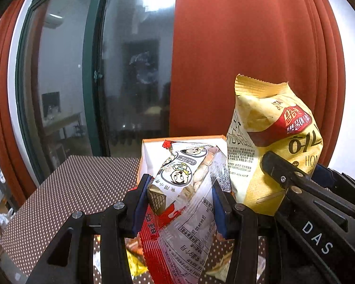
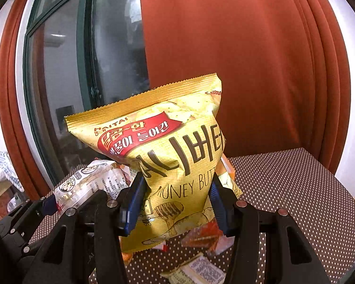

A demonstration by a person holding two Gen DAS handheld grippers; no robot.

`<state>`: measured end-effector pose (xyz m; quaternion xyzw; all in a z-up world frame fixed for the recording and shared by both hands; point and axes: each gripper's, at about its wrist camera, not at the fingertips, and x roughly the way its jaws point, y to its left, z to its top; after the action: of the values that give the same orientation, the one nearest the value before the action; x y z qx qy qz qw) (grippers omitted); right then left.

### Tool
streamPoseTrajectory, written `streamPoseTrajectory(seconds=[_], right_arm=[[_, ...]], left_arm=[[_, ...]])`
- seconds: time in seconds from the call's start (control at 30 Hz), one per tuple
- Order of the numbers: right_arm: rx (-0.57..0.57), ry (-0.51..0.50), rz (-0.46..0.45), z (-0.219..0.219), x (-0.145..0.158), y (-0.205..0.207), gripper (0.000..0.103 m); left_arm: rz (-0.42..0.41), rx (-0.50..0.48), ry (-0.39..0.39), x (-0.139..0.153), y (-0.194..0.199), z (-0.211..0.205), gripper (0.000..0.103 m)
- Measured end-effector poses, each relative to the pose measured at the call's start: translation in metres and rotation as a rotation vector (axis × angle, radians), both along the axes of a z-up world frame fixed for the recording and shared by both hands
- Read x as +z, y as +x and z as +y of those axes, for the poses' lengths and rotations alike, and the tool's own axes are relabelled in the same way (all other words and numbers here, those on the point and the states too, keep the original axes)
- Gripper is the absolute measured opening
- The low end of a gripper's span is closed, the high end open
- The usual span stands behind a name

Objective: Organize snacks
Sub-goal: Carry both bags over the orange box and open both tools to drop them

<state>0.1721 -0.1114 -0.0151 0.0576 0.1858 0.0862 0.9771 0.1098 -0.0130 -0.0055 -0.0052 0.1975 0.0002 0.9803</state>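
1. The dotted surface (image 2: 284, 184) stretched under both my claws, with loose packets (image 2: 201, 236) scattered on its near part.
2. My right claw (image 2: 177, 203) clenched the yellow chip bag (image 2: 168, 146), holding it upright above the surface.
3. My left claw (image 1: 179, 203) gripped the clear cartoon snack pack (image 1: 187, 184), raised just left of the chip bag.
4. An orange-rimmed box (image 1: 184, 139) stood at the far side, behind the pack.

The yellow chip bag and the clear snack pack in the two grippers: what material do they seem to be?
Yellow chip bag: likely printed plastic film with a soft sheen; crinkled, with a zigzag-cut top seal. Clear snack pack: thin glossy plastic, partly see-through; pale pieces show inside and glare streaks run across it.
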Motion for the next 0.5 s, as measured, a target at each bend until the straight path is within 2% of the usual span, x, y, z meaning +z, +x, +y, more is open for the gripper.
streamPoseTrajectory(seconds=[0.27,0.5], right_arm=[[-0.011,0.01,-0.034,0.006,0.008,0.027,0.055],[-0.017,0.028,-0.053,0.009,0.007,0.067,0.055]], left_arm=[[-0.022,0.0,-0.006,0.011,0.045,0.005,0.048],[-0.025,-0.001,-0.027,0.014,0.094,0.013,0.048]])
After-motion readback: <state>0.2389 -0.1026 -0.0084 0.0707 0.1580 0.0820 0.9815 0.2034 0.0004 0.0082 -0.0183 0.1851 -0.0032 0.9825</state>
